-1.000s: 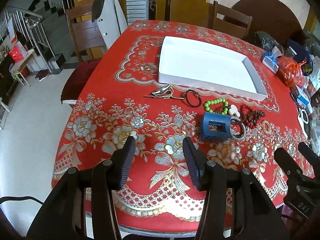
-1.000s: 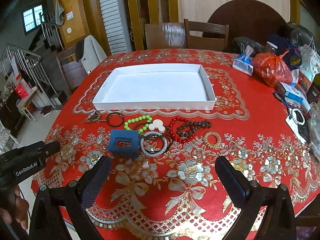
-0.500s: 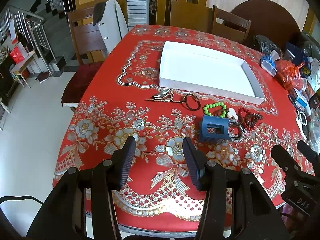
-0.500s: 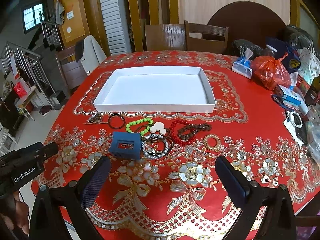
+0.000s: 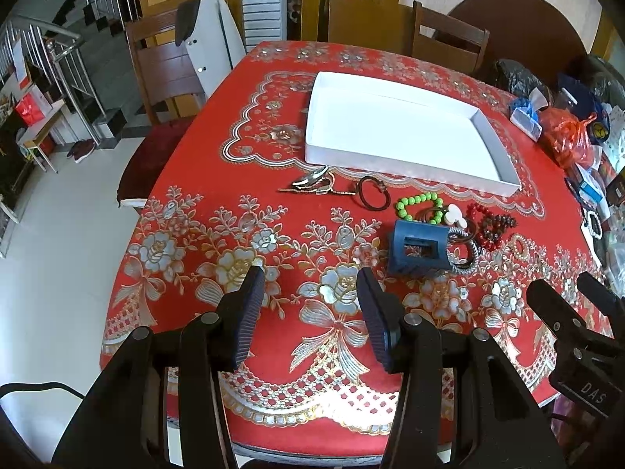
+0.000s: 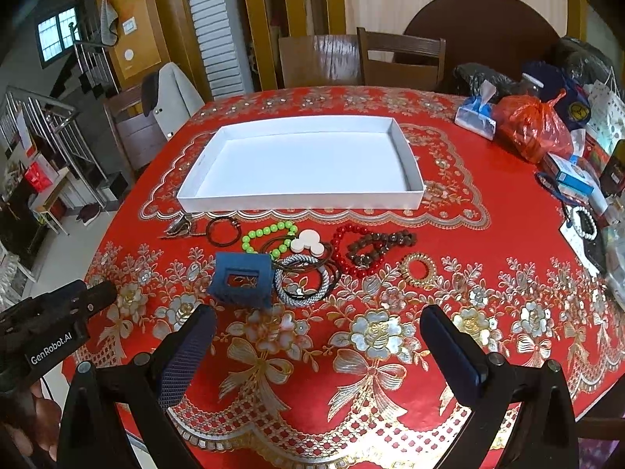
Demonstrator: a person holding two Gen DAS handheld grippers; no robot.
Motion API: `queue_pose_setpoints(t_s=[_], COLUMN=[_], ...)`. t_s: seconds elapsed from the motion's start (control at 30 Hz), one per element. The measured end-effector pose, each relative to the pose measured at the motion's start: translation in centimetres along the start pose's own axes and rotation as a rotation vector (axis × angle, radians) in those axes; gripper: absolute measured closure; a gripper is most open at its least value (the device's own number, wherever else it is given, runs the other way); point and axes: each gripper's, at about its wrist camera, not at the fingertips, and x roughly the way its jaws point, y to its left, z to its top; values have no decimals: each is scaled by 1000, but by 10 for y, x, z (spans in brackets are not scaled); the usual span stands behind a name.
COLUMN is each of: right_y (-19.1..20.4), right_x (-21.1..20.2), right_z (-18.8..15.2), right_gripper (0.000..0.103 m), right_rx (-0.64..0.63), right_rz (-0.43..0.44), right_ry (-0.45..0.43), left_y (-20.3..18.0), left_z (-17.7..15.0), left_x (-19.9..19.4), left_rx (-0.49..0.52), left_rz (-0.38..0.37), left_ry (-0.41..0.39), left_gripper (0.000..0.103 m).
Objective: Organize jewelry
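A white tray [image 6: 300,200] lies empty on the red tablecloth; it also shows in the left wrist view [image 5: 410,174]. In front of it lies jewelry: a silver hair clip [image 5: 312,183], a dark ring bracelet [image 6: 223,230], green beads [image 6: 269,234], a blue claw clip [image 6: 241,279], a grey braided bracelet [image 6: 302,279], red and brown beads [image 6: 367,250], a gold ring bracelet [image 6: 419,271]. My left gripper [image 5: 308,285] is open and empty above the near table edge. My right gripper [image 6: 318,326] is wide open and empty, just short of the blue clip.
Bags, boxes and a tissue pack [image 6: 474,115] crowd the table's right side. Wooden chairs [image 6: 398,58] stand behind the table, and one with a jacket [image 5: 207,47] stands at the left. The table edge drops off to a white floor at the left.
Both grippers have pulled back and risen slightly, so the table looks a little farther away. Nothing on the table has moved.
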Motion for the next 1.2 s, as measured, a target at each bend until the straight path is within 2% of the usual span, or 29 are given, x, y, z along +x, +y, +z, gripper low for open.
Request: queue_pose_setpoints(t_s=[1.2], right_y=[-19], right_x=[33], right_z=[4], right_gripper=[0], right_rx=[26], right_rz=[21], right_ry=[95], left_y=[-9], left_z=[7], left_x=[28], left_rx=[-9], left_rz=[-13], left_ry=[94], left_gripper=[55])
